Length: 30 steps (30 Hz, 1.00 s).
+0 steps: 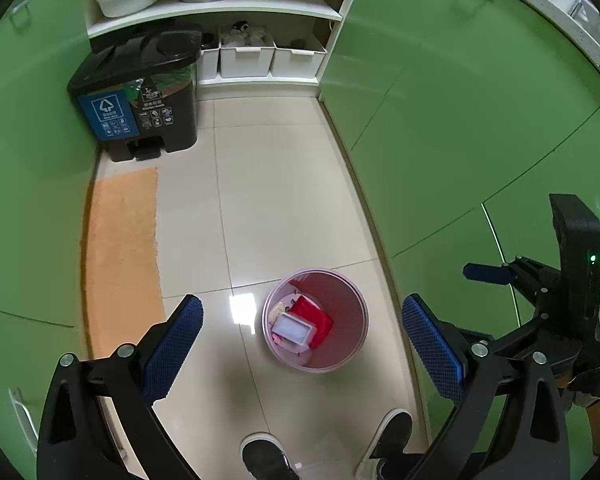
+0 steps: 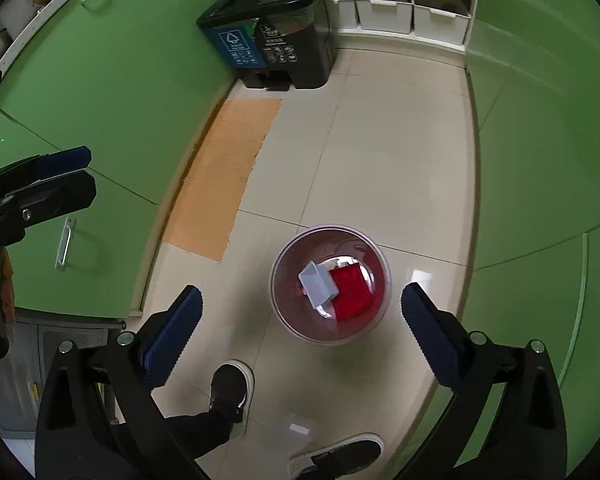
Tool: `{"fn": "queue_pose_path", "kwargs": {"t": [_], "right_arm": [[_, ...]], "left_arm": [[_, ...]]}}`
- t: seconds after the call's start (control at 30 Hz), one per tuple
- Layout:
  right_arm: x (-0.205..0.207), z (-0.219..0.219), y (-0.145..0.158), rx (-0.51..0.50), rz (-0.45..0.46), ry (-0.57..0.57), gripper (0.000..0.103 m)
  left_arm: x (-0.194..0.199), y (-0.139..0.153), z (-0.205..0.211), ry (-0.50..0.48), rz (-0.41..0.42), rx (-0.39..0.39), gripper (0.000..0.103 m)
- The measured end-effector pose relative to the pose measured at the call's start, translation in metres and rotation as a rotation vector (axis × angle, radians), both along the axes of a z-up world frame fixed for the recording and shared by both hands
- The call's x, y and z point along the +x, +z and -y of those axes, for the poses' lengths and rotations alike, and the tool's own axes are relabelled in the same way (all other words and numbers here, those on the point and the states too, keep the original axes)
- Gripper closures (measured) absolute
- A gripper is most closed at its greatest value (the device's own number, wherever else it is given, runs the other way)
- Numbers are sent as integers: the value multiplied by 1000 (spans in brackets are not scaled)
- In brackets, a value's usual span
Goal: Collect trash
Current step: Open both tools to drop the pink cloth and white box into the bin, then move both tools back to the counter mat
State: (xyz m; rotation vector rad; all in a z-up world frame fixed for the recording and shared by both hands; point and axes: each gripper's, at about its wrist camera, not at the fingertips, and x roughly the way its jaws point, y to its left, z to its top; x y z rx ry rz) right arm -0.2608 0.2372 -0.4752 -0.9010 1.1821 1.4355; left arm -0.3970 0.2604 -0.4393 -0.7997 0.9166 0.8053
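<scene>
Both claws are held above the pink wastebasket, and each is spread wide with nothing between its blue pads. Left gripper is seen from its own camera with the wastebasket lying between its fingers, slightly nearer the right pad. Right gripper is likewise seen with the wastebasket framed between its fingers. In the left wrist view, the right gripper is also caught to the right of the wastebasket, against a green cabinet door.

Inside the wastebasket a red packet and a white box are seen lying together, the box partly over the packet's edge; smaller scraps beneath them cannot be made out. The wastebasket is set upright on the tiled floor.

Beyond the wastebasket, well apart from it, a black two-part pedal bin with a blue recycling label is placed against the shelf unit. An orange mat is laid to the left of the wastebasket. Two black shoes are seen on the near side of it.
</scene>
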Motion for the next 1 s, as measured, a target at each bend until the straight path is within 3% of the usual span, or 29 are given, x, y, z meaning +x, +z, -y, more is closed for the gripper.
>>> {"fn": "queue_pose_path", "kwargs": {"t": [0.1,0.27,0.67,0.87,1.0], "right_arm": [[8,9,26,4,3,-27,5],[14,28,95,23,-1,-70,5],[49,112,339,141,-7,-244,4],[91,175,417,213,43,-389,3],[128,226,449,243,86,-498,3]], "left_arm": [[4,18,5,-12,-1,-3,7],[12,73,20,-37,-1,5,7],[51,267,71,-163,1,54,7],[98,337,100,-289,24,109,7],[139,372,117,-368,61,148,7]]}}
